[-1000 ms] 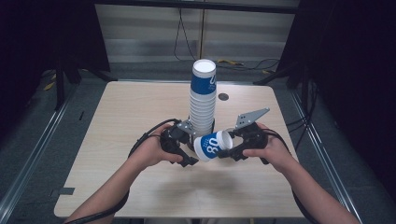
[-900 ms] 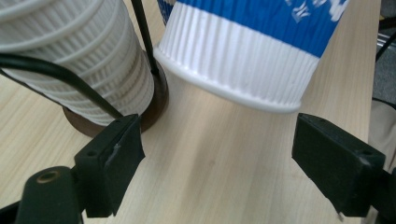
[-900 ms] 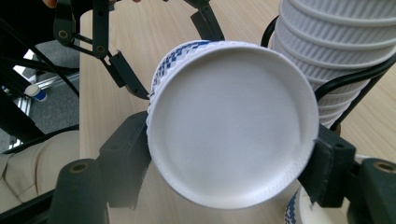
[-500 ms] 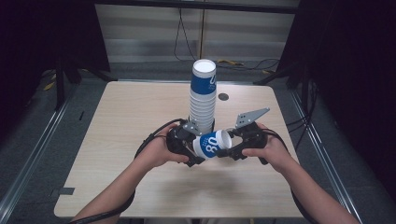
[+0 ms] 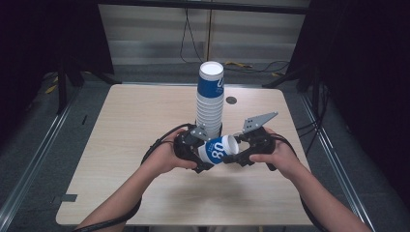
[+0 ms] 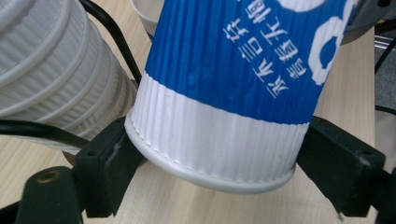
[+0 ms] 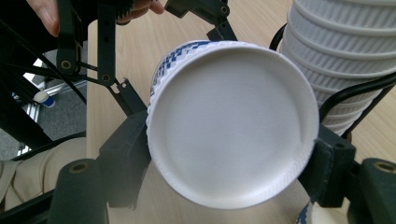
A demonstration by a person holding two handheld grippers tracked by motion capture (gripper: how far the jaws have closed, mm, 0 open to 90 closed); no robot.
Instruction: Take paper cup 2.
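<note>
Just below the middle of the high view a single blue-and-white paper cup (image 5: 218, 150) lies on its side in the air above the surface (image 5: 130, 125), caught between two hand-held tools. Set against a second ago, little has changed: the left gripper (image 5: 197, 155) has crept a touch nearer the centre, the right gripper (image 5: 235, 155) has not budged, and the cup hangs in the same spot. In the left gripper view the black jaws press on either side of the cup's white band near its rolled edge, so that gripper is clamped on the cup (image 6: 224, 107). In the right gripper view the jaws pinch the other end, with the cup's flat white disc (image 7: 231, 121) facing the camera, so it too is gripping the cup. Right behind them, in the middle of the high view, the tall stack of cups (image 5: 210, 104) stands upright. I judge this a hand-over or pulling-apart caught mid-way: with both ends held and nothing yielding, one gripper must let go, or both must draw apart, before the cup goes anywhere.
</note>
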